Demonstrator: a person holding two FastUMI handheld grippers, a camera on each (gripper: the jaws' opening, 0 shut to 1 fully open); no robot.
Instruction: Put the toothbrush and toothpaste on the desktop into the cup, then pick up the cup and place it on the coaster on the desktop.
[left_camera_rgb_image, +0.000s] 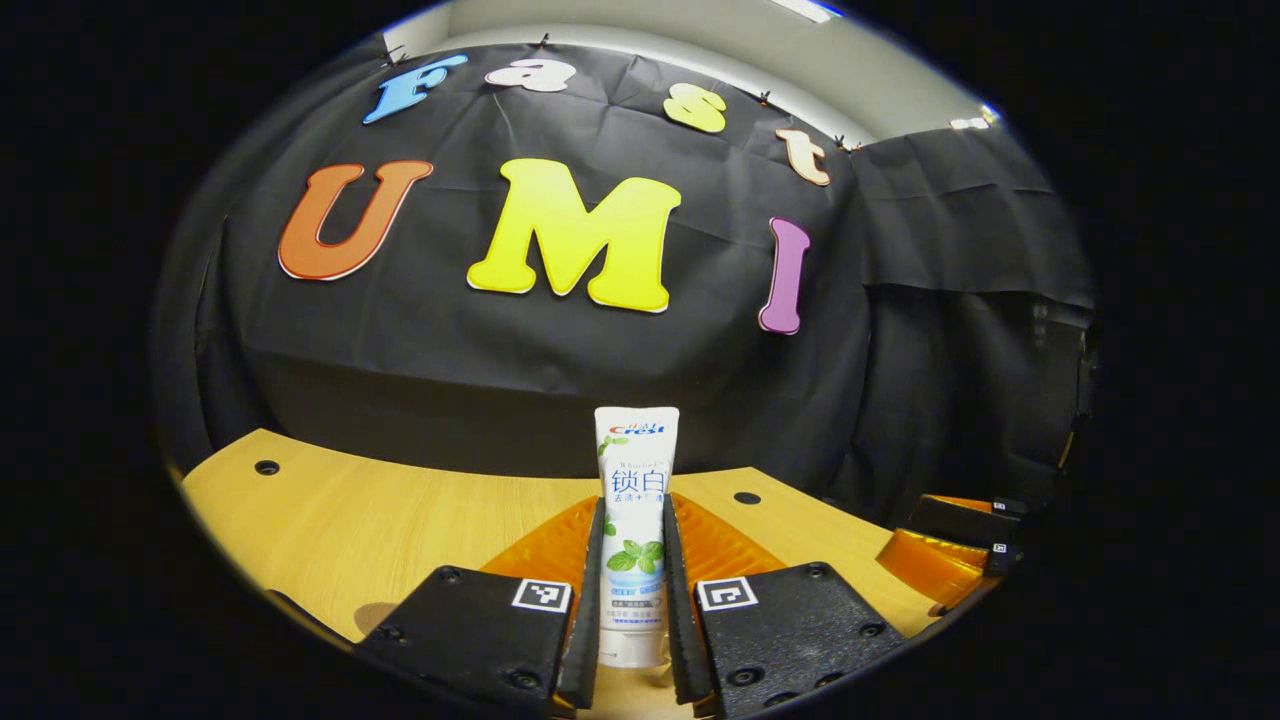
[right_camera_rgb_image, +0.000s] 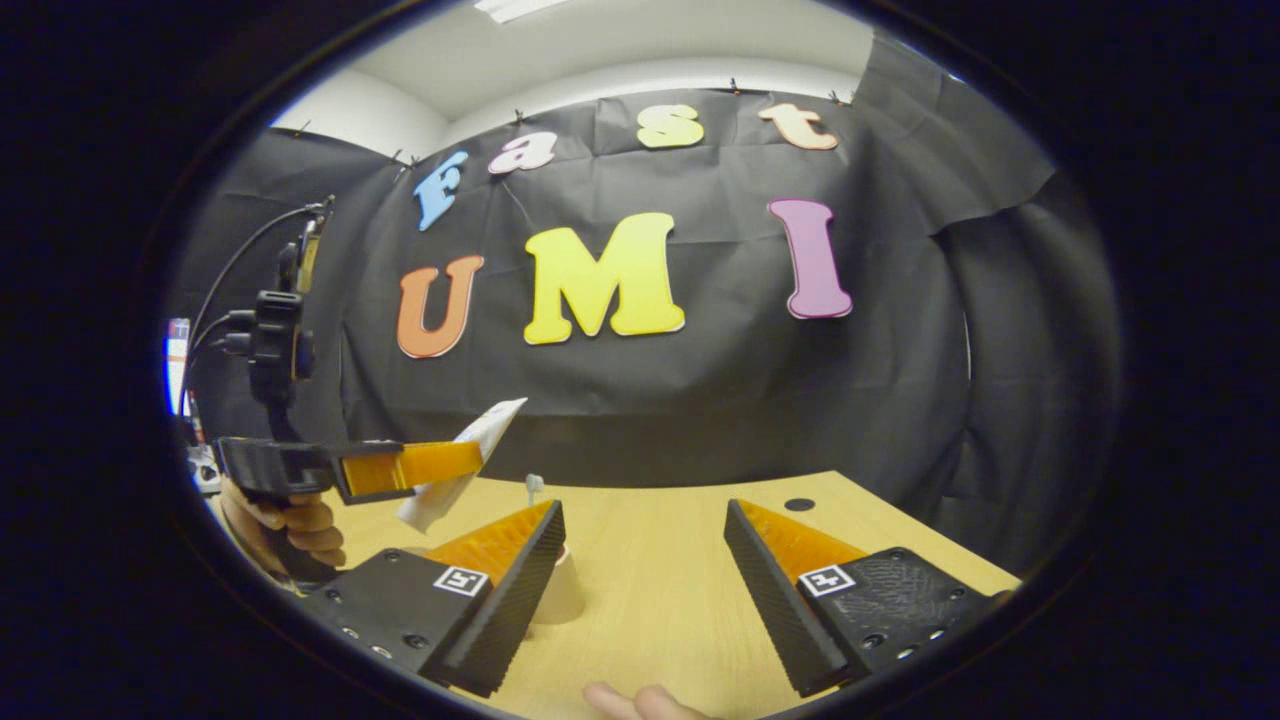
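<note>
Black cloth wall (right_camera_rgb_image: 700, 400) behind pale wood surface (right_camera_rgb_image: 660, 580) with round holes; white ceiling (right_camera_rgb_image: 620, 40), strip light (right_camera_rgb_image: 515, 8).

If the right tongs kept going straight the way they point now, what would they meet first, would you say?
Probably only the bare wooden desktop: the open right tongs frame nothing. The cup sits just left of that line, though depth is unclear.

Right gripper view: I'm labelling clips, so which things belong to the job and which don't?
Job: toothpaste gripped by the left tongs; cup holding the toothbrush; open right tongs.
Not job: desktop; black cloth wall; cable.
</note>
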